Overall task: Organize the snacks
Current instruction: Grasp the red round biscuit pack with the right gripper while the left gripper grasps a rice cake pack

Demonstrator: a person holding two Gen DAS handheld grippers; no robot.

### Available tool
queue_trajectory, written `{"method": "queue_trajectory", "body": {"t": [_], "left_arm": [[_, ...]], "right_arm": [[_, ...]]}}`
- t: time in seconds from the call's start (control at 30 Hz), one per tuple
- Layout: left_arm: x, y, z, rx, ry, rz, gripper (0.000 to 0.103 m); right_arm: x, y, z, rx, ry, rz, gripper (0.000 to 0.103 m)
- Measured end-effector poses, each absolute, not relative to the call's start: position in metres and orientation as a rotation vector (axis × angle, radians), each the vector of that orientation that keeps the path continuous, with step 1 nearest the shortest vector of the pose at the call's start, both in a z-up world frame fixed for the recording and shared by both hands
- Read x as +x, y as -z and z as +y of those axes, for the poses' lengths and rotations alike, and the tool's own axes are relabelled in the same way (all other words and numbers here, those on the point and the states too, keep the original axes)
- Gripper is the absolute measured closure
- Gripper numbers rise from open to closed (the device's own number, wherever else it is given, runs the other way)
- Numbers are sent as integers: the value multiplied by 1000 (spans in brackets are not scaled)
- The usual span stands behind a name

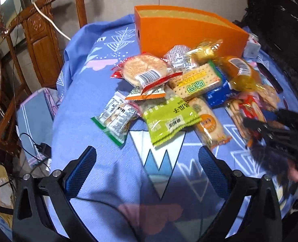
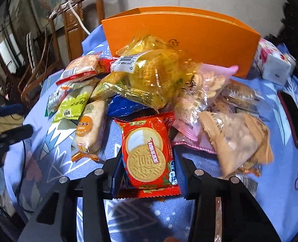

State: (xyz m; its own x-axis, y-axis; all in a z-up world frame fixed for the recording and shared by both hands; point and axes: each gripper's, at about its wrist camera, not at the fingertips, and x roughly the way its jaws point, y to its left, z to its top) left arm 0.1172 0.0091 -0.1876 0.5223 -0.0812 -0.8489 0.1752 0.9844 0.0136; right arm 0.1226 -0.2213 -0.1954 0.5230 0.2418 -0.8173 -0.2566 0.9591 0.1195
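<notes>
A heap of wrapped snacks lies on a blue patterned tablecloth [image 1: 112,173] in front of an open orange box [image 1: 181,30], which also shows in the right wrist view [image 2: 199,40]. My left gripper [image 1: 147,157] is open and empty above bare cloth, short of a green packet [image 1: 169,119]. My right gripper [image 2: 149,161] is shut on a red biscuit packet [image 2: 149,153] at the near edge of the heap. It also shows blurred in the left wrist view [image 1: 274,133]. A yellow packet [image 2: 153,76] tops the heap.
A carved wooden chair [image 1: 40,40] stands beyond the table's left edge. A white tissue pack [image 2: 274,64] sits right of the box. A dark red flat object [image 2: 294,119] lies at the right. Cables [image 1: 38,151] hang off the left side.
</notes>
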Motion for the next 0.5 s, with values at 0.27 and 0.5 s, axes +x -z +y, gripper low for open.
{"method": "queue_trajectory", "body": {"t": [0.27,0.5], "left_arm": [[137,204,-25,-19,224,1056,4],[143,237,-73,-25,233,1154,4]], "right_arm": [[82,174,-231,105,-238,929,58],[59,172,-251,167,-184,937,58]]}}
